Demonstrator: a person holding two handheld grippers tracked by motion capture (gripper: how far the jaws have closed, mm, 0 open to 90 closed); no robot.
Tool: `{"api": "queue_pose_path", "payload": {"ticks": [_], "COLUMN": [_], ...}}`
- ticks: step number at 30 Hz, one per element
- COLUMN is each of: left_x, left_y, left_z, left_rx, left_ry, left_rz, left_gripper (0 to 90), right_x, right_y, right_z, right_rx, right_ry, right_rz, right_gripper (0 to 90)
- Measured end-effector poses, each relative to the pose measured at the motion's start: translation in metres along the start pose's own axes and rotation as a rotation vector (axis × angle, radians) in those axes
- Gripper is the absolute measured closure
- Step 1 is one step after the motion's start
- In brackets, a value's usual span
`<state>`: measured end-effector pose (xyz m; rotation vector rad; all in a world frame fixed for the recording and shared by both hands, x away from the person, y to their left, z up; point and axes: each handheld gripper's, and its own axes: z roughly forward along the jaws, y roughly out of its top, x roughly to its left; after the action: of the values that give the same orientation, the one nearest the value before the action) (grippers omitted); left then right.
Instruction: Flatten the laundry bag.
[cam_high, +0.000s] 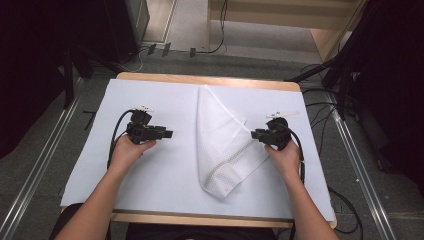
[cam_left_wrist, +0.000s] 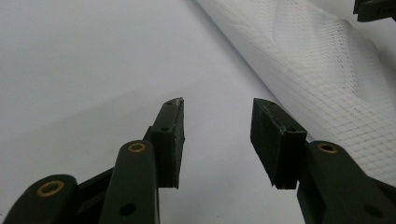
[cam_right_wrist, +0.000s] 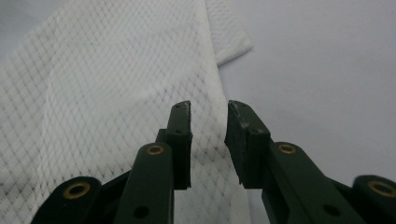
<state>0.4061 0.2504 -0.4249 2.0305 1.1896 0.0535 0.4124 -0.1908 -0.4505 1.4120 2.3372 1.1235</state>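
Observation:
A white mesh-patterned cloth (cam_high: 220, 140) lies folded in a long wedge down the middle of the table, narrow at the far end and wider near the front. My left gripper (cam_high: 169, 134) sits to its left, open, with bare table sheet between its jaws (cam_left_wrist: 217, 135); the cloth (cam_left_wrist: 327, 74) runs along the right of that view. My right gripper (cam_high: 254, 134) rests at the cloth's right edge, open by a narrow gap (cam_right_wrist: 208, 140), its jaws over the cloth's edge (cam_right_wrist: 116, 102). Nothing is held.
A white sheet (cam_high: 150, 185) covers the wooden table (cam_high: 200, 219). Cables trail from both grippers and across the floor at the right (cam_high: 320, 120). Dark stands and frames flank the table on either side.

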Motion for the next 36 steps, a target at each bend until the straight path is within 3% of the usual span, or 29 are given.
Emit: {"api": "queue_pose_path", "payload": {"ticks": [7, 11, 14, 20, 25, 36], "left_x": [0.003, 0.005, 0.005, 0.004, 0.004, 0.005], "left_y": [0.005, 0.005, 0.005, 0.005, 0.005, 0.005], "left_z": [0.002, 0.002, 0.001, 0.002, 0.003, 0.002], "left_rx": [-0.002, -0.005, -0.003, 0.001, 0.003, 0.0], "left_ry": [0.004, 0.006, 0.008, 0.007, 0.007, 0.009], "left_rz": [-0.005, -0.008, -0.009, -0.004, -0.003, -0.004], "left_gripper": [55.4, 55.4, 55.4, 55.4, 55.3, 55.4], "right_x": [-0.007, -0.01, -0.009, -0.005, -0.007, -0.007], "right_y": [-0.008, -0.01, -0.01, -0.009, -0.007, 0.0], "right_z": [0.007, 0.014, 0.015, 0.016, 0.015, 0.005], "right_rx": [0.045, 0.067, 0.069, 0.084, 0.1, 0.064], "right_ry": [-0.029, -0.022, -0.025, -0.053, -0.036, 0.01], "right_rz": [0.019, 0.022, 0.014, -0.023, 0.005, 0.04], "right_gripper": [67.4, 67.6, 69.4, 82.4, 89.4, 89.9]}}
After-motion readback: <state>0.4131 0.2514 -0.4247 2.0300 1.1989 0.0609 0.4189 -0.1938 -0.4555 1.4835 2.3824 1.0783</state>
